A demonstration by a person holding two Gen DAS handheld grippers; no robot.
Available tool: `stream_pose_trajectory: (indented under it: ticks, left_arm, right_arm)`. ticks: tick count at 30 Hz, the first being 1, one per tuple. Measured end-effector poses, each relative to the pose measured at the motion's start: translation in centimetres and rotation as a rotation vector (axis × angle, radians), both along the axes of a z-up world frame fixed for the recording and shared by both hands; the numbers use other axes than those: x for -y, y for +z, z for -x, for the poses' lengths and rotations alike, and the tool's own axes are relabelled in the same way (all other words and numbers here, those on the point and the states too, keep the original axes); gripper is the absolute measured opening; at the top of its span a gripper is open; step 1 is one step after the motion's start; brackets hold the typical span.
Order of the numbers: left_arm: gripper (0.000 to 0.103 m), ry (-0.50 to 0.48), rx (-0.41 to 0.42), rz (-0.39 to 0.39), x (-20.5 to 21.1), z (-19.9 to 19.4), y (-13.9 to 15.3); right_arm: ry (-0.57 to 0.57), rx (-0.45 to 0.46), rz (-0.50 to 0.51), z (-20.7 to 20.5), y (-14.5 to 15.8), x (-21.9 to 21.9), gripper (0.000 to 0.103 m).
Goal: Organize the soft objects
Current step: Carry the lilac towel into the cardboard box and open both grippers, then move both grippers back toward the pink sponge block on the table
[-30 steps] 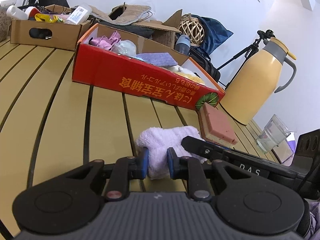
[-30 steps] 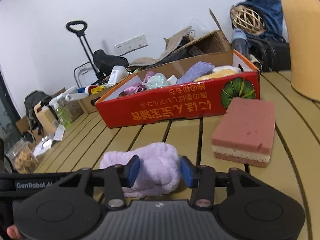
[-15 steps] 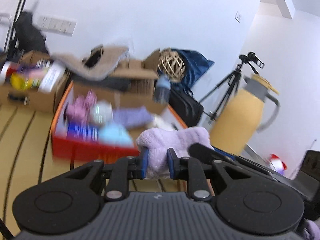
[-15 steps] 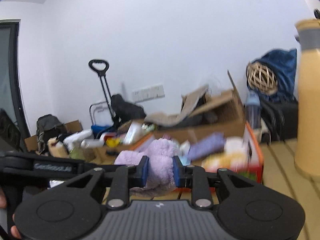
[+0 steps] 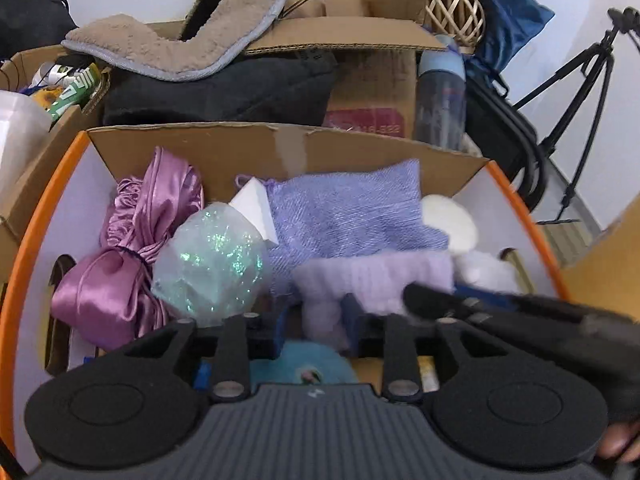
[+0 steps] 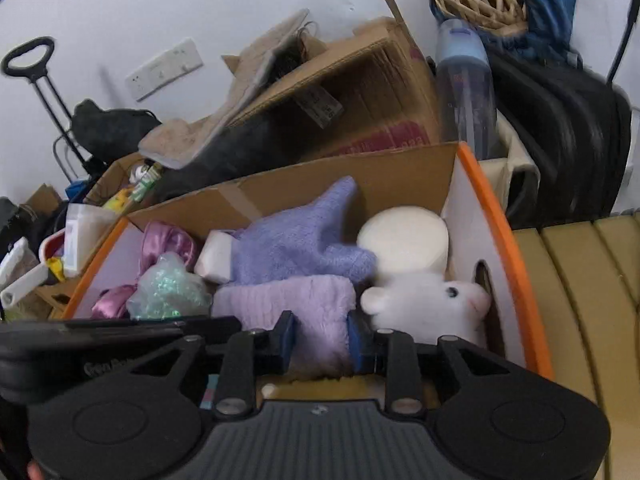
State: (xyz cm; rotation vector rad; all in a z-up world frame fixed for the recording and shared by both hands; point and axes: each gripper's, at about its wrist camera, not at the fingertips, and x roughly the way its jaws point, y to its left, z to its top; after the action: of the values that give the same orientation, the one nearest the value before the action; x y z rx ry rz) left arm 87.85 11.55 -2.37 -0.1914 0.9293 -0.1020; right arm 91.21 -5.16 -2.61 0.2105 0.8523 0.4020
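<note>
the left gripper has just been opening its jaws; the lilac fluffy cloth lies between them, touching only the pad at 3 o'clock. the right gripper is clamped on the same cloth, both blue pads pressing it. the cloth is over the inside of the orange-edged box. beyond it, at 12 o'clock, a purple towel (lying flat), at 10 o'clock a glittery ball and pink satin, at 2 o'clock a white plush toy.
</note>
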Motion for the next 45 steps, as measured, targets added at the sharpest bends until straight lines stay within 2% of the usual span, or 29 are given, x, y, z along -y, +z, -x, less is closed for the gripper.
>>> stream_pose_trajectory:
  ticks: [2,5,6,8,11,13,16,17,23,27,30,33,36,40,41,43,45]
  left_arm:
    - [0.042,0.017,0.000,0.004,-0.1,0.0,0.0]
    - [0.053,0.027,-0.009,0.003,-0.5,0.3,0.4]
    - [0.054,0.025,-0.001,-0.003,-0.5,0.5,0.9]
    - [0.054,0.025,0.020,-0.011,-0.6,1.2,2.2]
    - [0.054,0.030,0.069,-0.013,-1.1,3.2,4.9]
    - [0.055,0.026,0.100,-0.014,-1.5,5.2,6.9]
    - [0.063,0.025,0.147,-0.034,-2.1,9.2,9.7]
    - [0.065,0.025,0.163,-0.042,-2.3,10.8,10.6]
    - [0.071,0.038,0.244,-0.084,-2.8,19.2,15.1]
    - [0.071,0.040,0.277,-0.102,-2.1,23.5,17.2]
    - [0.074,0.049,0.312,-0.098,-1.8,26.7,18.2]
    - [0.079,0.044,0.355,-0.089,-1.4,30.6,17.7]
    - [0.079,0.040,0.384,-0.089,-1.1,35.5,15.5]
    - [0.082,0.056,0.434,-0.096,-0.3,43.2,11.4]
    - [0.087,0.054,0.460,-0.085,-0.3,45.4,10.2]
    - [0.089,0.050,0.494,-0.068,-0.1,49.1,7.4]
    - [0.089,0.070,0.470,-0.052,-0.2,50.9,5.1]
  right_arm:
    - [0.013,-0.014,0.016,-0.3,0.3,-0.1,0.029]
    - [0.028,0.000,0.039,-0.3,0.5,-0.1,0.036]
    - [0.026,0.004,0.038,-0.1,0.7,0.1,0.038]
    - [0.026,0.034,0.034,0.9,1.9,0.4,0.049]
    - [0.029,0.105,0.048,3.2,4.5,1.1,0.056]
    - [0.033,0.142,0.055,4.8,6.6,1.9,0.058]
    - [0.043,0.194,0.057,8.0,9.5,3.6,0.063]
    - [0.040,0.208,0.059,9.2,10.3,4.3,0.067]
    - [0.049,0.279,0.078,17.1,14.2,7.8,0.074]
    - [0.061,0.316,0.076,21.7,16.5,9.4,0.074]
    - [0.060,0.352,0.081,25.1,18.1,10.1,0.078]
    - [0.069,0.392,0.081,28.8,18.3,10.7,0.082]
    - [0.100,0.403,0.070,32.8,16.7,11.4,0.084]
    - [0.133,0.395,0.084,38.6,12.2,12.2,0.084]
    - [0.133,0.409,0.086,40.5,10.7,12.5,0.084]
    - [0.142,0.451,0.090,44.1,8.2,12.9,0.084]
    - [0.150,0.467,0.048,46.9,5.8,13.6,0.084]
